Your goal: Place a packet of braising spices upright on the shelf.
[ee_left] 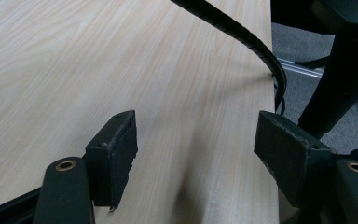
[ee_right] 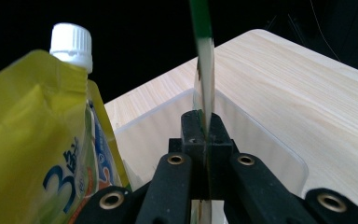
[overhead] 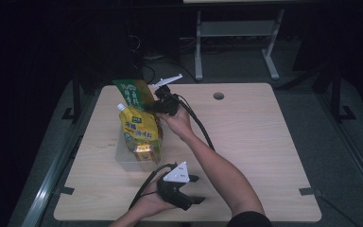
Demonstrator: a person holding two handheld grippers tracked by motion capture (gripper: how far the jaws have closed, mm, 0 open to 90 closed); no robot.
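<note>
Green pouch (overhead: 134, 93) hung clamped edge-on in my right gripper (overhead: 162, 105), the jaws pressed together on its thin seam, above the far left part of the desk (overhead: 255, 142). In the right gripper view the pouch (ee_right: 204, 60) rose straight out of my right gripper (ee_right: 204, 140). It was held just past the far wall of the clear bin (overhead: 127, 158), where the yellow spouted pouch (overhead: 142, 132) already stood upright with its white cap (ee_right: 71, 41) up. My left gripper (overhead: 196, 189) rested near the desk's near edge, jaws apart and empty over bare wood.

Step in hand, as I judged it: carrying the green pouch to the bin. Next move called for lowering it into the gap beside the yellow pouch without tipping that one, then opening the jaws.
</note>
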